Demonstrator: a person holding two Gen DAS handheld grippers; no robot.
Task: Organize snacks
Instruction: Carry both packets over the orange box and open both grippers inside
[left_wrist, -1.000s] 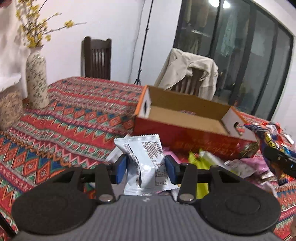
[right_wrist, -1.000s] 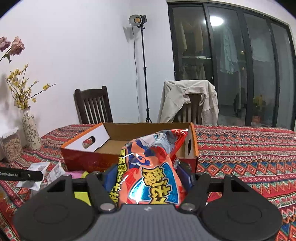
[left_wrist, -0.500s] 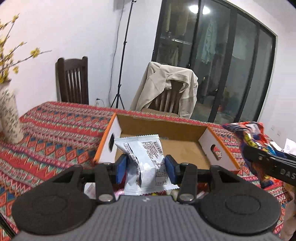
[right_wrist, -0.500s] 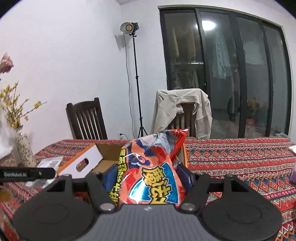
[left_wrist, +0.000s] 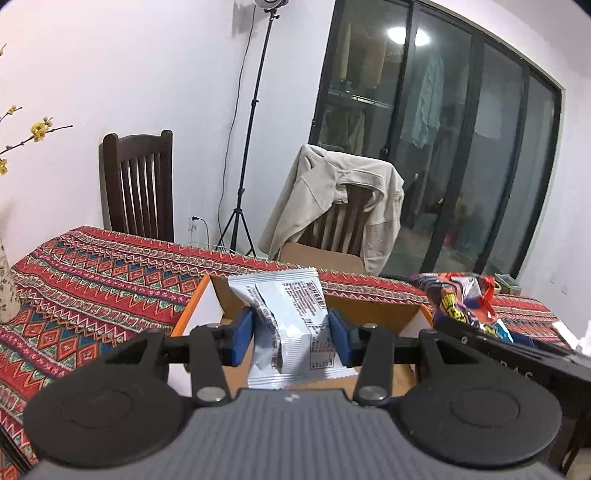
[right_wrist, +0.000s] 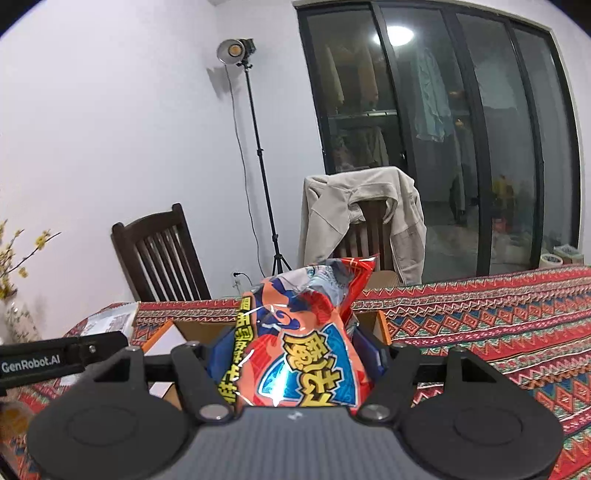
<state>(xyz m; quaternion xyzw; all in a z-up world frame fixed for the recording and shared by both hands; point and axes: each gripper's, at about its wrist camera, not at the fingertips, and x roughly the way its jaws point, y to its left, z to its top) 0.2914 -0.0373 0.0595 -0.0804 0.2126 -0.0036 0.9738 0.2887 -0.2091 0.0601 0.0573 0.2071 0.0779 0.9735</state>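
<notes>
both carries were mid-way, judging by the frames: the left gripper (left_wrist: 291, 338) had its jaws clenched on a white snack packet (left_wrist: 286, 328), held above the open cardboard box (left_wrist: 373, 314), and the right gripper (right_wrist: 295, 363) gripped a red chip bag (right_wrist: 299, 339) over the same box. neither snack was released yet; what already lay inside the box was hidden. the box's walls framed the drop zone, and the two grippers hung side by side, leaving little room between them.
</notes>
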